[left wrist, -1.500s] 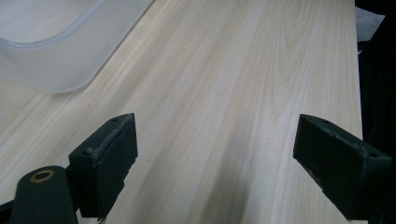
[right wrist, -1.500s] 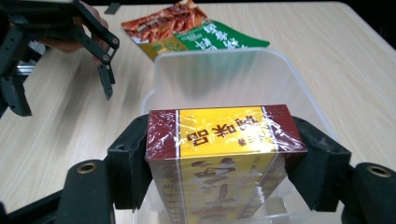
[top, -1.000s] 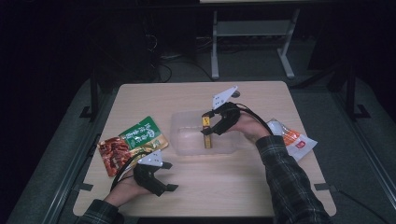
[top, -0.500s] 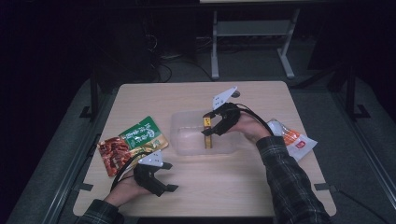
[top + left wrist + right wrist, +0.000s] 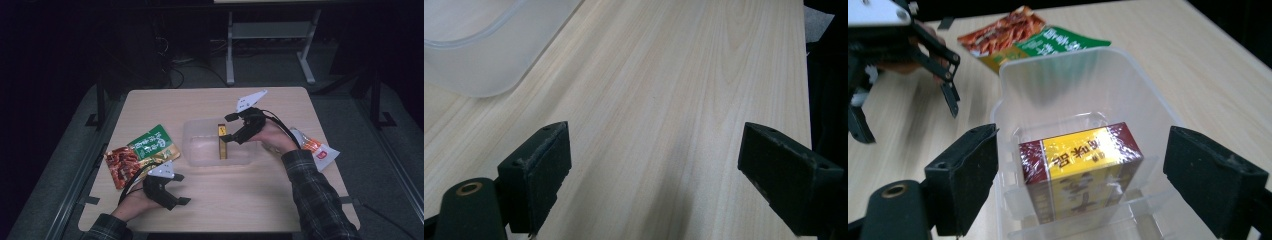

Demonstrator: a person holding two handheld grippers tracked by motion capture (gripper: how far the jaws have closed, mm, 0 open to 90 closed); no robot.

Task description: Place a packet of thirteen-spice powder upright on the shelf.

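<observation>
While the yellow-and-maroon wrapped box (image 5: pixel 1079 167) stands on edge inside the clear plastic tub (image 5: pixel 1068 80), the right gripper (image 5: pixel 1080 182) hangs just over it, jaws just opened wide, pads off the box. The left gripper (image 5: pixel 659 175) gapes empty on the pale wooden surface (image 5: pixel 210 197), beside the red-and-green snack pouch (image 5: pixel 142 152).

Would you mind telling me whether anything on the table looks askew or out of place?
Only one thing: the white-and-orange packet overhangs the table edge. The yellow box stands on edge inside the clear tub; nothing is spilled.
</observation>
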